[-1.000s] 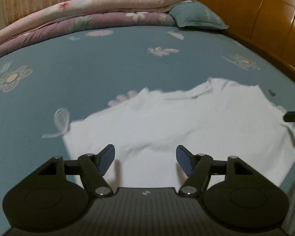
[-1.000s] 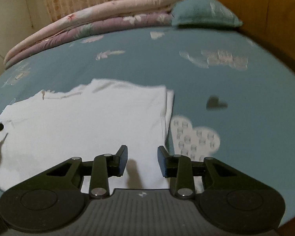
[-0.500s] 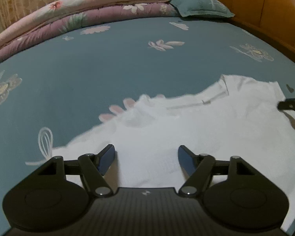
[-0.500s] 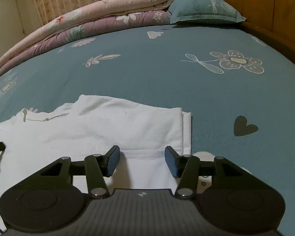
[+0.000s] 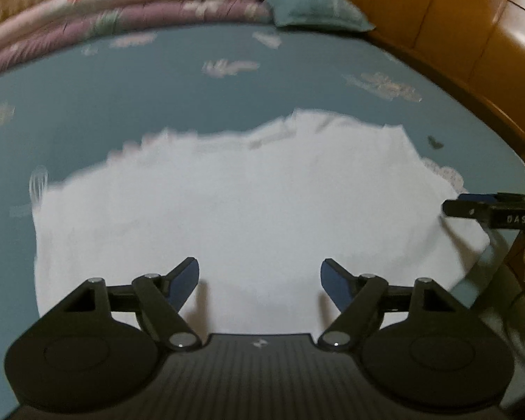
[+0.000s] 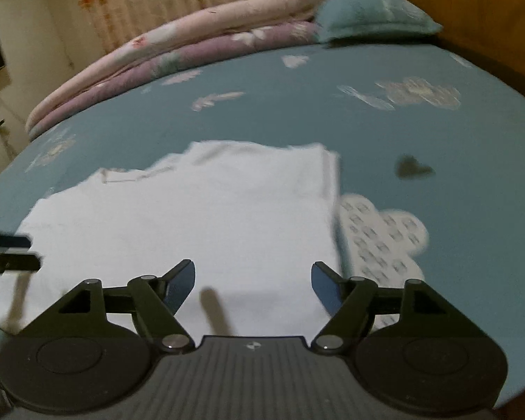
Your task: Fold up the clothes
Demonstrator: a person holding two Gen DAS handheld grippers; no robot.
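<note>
Here, in the left wrist view, the white garment [image 5: 234,210] lies flat on the bed [image 5: 157,87] across mid-frame, just ahead of the left hand-held gripper [image 5: 259,276], whose fingers stand apart and empty. It looks soft, light and limp, best pinched at an edge or corner.

In the right wrist view, the garment fills centre-left, its doubled edge at right; the right hand-held gripper [image 6: 252,276] hovers spread over the near hem.

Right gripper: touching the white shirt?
Cannot tell. In the right wrist view the right gripper is open over the shirt, shadows on the cloth; no view shows contact or a gap plainly.
</note>
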